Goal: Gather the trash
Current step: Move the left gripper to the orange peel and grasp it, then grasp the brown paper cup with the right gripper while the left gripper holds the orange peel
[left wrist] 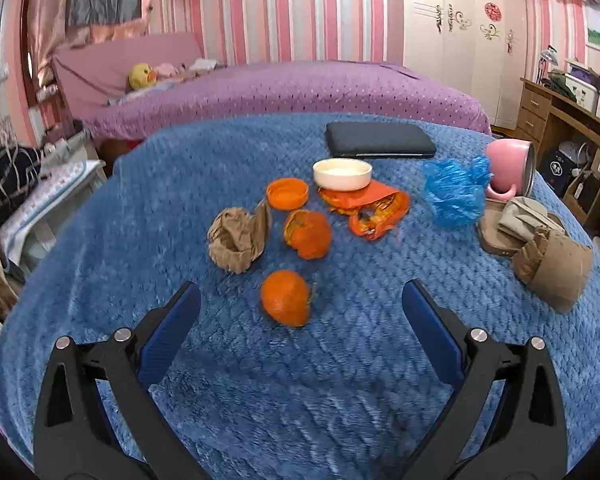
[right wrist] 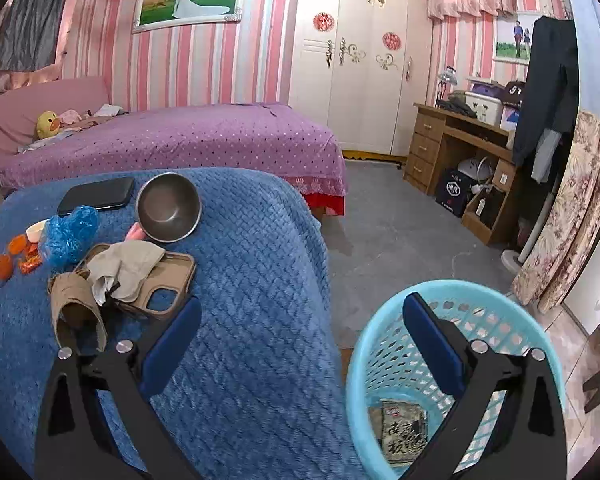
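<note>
Your left claw (left wrist: 300, 304) gapes wide before the orange peel (left wrist: 286, 298); your right claw (right wrist: 300, 316) gapes wide, empty, beside the blue wastebasket (right wrist: 496, 320).

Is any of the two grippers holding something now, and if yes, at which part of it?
Nothing is held. The left gripper is open above an orange peel, and the right gripper is open and empty.

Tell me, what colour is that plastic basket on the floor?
Light blue. The basket, with open lattice walls, shows best in the right wrist view.
</note>
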`<state>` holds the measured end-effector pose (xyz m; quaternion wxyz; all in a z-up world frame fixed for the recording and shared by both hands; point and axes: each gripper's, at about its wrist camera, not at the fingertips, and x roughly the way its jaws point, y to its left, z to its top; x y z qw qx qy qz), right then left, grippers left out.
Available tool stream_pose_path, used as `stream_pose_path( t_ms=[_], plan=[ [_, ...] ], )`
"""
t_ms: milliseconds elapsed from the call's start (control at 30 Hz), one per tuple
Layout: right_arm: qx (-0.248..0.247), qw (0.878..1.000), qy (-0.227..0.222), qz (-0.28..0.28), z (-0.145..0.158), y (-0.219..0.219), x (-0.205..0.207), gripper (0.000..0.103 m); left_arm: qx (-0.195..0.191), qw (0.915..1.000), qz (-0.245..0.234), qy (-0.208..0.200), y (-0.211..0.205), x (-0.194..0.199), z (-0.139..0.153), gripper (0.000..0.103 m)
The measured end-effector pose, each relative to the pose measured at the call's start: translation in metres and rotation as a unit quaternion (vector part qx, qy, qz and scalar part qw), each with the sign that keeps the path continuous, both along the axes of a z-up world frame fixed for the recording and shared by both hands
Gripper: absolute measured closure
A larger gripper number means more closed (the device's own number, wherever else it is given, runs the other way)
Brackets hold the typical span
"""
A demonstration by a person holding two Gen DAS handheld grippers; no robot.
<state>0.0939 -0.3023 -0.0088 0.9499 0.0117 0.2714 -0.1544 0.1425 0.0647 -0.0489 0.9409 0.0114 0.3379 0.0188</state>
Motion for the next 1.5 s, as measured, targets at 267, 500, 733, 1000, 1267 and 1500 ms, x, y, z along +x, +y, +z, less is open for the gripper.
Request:
stream_pose_path(
  t_ms=[267, 500, 733, 1000, 1267, 1500],
  plan=[
    [0.018, 0.999, 0.024, 0.010, -0.009, 0.011, 0.015, 0.005, -0.022, 0.9986, -0.004, 0.049, 0.013, 0.022, -0.018, 0.028],
    [0.014, 0.999, 0.031, 0.027, -0.012, 0.024, 0.020, 0.005, -0.044, 0.9965, -0.023, 0.067, 0.013, 0.030, -0.026, 0.067],
    [0.011, 0.999, 0.010, 0.050, -0.003, 0.040, 0.011, 0.005, -0.044, 0.9979, -0.032, 0.035, 0.010, 0.016, -0.016, 0.075],
    [0.020, 0.993, 0.008, 0.115, -0.006, 0.080, 0.015, 0.005, -0.044, 0.9983, -0.029, 0.027, 0.013, 0.012, -0.012, 0.075],
    [0.025, 0.986, 0.034, 0.164, -0.021, 0.123, 0.035, 0.005, -0.048, 0.9982, -0.022, 0.030, 0.017, 0.014, -0.013, 0.075],
    [0.029, 0.977, 0.064, 0.200, -0.030, 0.139, 0.047, 0.047, -0.040, 0.9986, -0.021, 0.026, 0.015, 0.014, -0.011, 0.075]
  ],
)
